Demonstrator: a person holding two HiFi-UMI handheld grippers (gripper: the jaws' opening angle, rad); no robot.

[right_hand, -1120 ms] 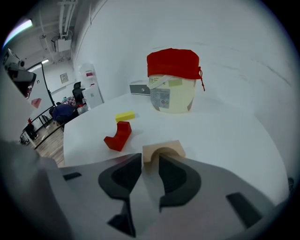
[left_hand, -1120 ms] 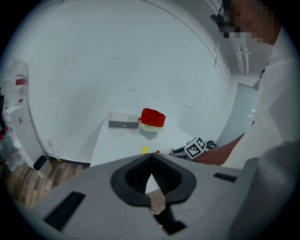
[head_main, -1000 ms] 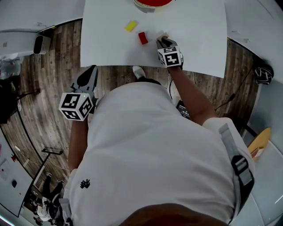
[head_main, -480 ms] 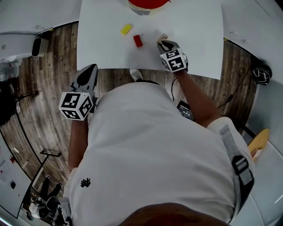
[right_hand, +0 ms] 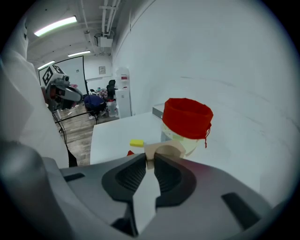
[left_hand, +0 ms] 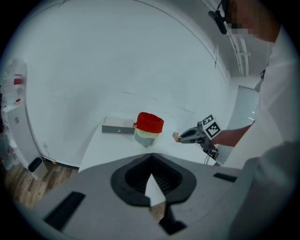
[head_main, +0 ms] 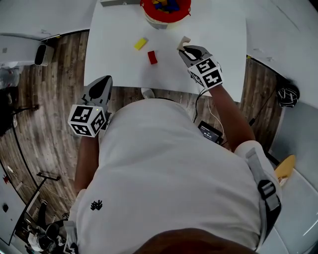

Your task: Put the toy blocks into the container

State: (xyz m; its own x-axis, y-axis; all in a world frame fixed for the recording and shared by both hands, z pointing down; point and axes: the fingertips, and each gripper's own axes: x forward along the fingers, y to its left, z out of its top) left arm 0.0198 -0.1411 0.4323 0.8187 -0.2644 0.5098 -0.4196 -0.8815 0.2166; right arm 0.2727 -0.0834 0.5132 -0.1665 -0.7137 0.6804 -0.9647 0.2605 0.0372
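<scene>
The right gripper, whose jaws have just been closing, holds a beige block at their tips, with a red block and a yellow block to their left and the container beyond.

White table at 12 o'clock, dark wood-plank floor at 9. Right gripper view: lit ceiling strip lights at 10.

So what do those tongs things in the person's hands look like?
Both are grey, with black ribbed insides on the tongs. The left gripper and right gripper each carry a white cube printed with black square markers. A thin cable hangs from the right one. The person wears a white short-sleeved shirt.
</scene>
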